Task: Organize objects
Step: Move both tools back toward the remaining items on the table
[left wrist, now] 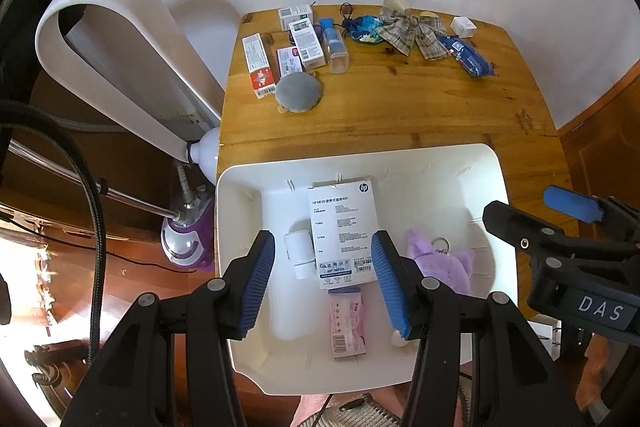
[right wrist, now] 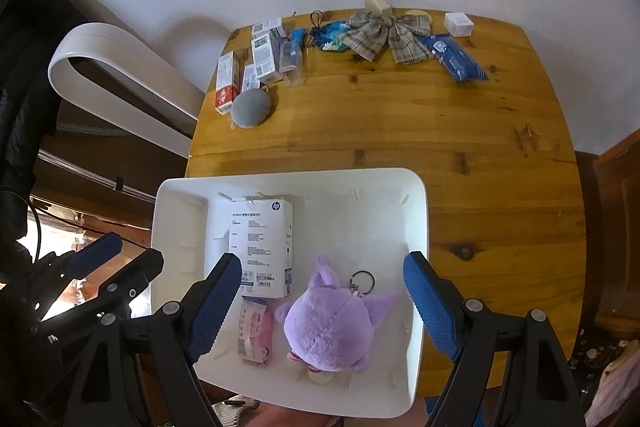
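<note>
A white bin point(left wrist: 492, 167) point(right wrist: 420, 211) sits at the near edge of the wooden table point(left wrist: 400, 107) point(right wrist: 400, 123). Inside lie a white HP box point(left wrist: 344, 223) point(right wrist: 260, 239), a pink packet point(left wrist: 347, 323) point(right wrist: 256, 331), a purple plush keychain point(left wrist: 440, 259) point(right wrist: 332, 327) and a small white bottle point(left wrist: 298, 251). My left gripper point(left wrist: 323, 259) hovers open over the bin, above the HP box. My right gripper point(right wrist: 322, 291) hangs open over the plush, holding nothing.
Along the table's far edge lie several small boxes point(left wrist: 304, 35) point(right wrist: 264, 55), a grey round pouch point(left wrist: 299, 91) point(right wrist: 251, 109), a clear tube point(left wrist: 335, 45), a plaid bow point(left wrist: 412, 27) point(right wrist: 384, 31), a blue packet point(left wrist: 466, 55) point(right wrist: 456, 57) and a white cube point(left wrist: 463, 26) point(right wrist: 458, 23). A white appliance point(left wrist: 120, 47) stands to the left.
</note>
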Motion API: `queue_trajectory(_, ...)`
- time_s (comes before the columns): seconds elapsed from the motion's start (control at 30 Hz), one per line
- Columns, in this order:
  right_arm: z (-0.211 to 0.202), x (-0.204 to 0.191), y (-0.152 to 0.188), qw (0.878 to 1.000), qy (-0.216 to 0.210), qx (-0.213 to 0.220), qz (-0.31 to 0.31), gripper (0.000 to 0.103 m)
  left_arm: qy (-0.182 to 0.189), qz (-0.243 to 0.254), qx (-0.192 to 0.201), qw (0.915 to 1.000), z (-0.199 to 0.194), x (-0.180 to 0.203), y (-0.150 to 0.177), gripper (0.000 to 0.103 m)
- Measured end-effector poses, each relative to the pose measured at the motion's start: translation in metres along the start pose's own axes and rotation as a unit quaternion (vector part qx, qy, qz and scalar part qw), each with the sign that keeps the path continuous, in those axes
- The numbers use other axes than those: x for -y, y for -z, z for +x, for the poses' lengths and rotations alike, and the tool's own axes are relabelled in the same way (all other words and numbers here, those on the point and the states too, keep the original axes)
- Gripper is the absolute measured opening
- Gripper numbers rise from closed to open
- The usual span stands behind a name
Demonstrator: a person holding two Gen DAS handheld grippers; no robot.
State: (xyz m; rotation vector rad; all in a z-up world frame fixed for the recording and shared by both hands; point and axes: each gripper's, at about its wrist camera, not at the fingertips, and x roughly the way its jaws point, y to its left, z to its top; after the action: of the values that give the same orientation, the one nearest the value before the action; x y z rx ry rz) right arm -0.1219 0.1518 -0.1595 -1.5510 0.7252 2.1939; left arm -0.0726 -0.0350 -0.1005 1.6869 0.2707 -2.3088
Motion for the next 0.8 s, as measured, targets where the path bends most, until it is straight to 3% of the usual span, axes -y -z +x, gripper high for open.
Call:
queue_trajectory(0.3, -0.011, -0.009, -0.008, 1.0, 0.003, 0.02, -0.02, 0.084, -0.003, -0.009, 0.018, 0.9998, -0.013, -0.011, -0.01, 0.054)
queue_trajectory(0.6, -0.027, -0.026, -0.029, 0.997, 0.016, 0.051, -0.055, 0.084, -0.022, -0.053, 0.068, 0.996, -0.044, -0.054, -0.044, 0.054)
queue_trajectory(0.8, -0.041, -0.037, -0.05, 0.994, 0.025, 0.075, -0.077, 0.084, -0.032, -0.055, 0.092, 0.9937, -0.057, -0.071, -0.067, 0.055)
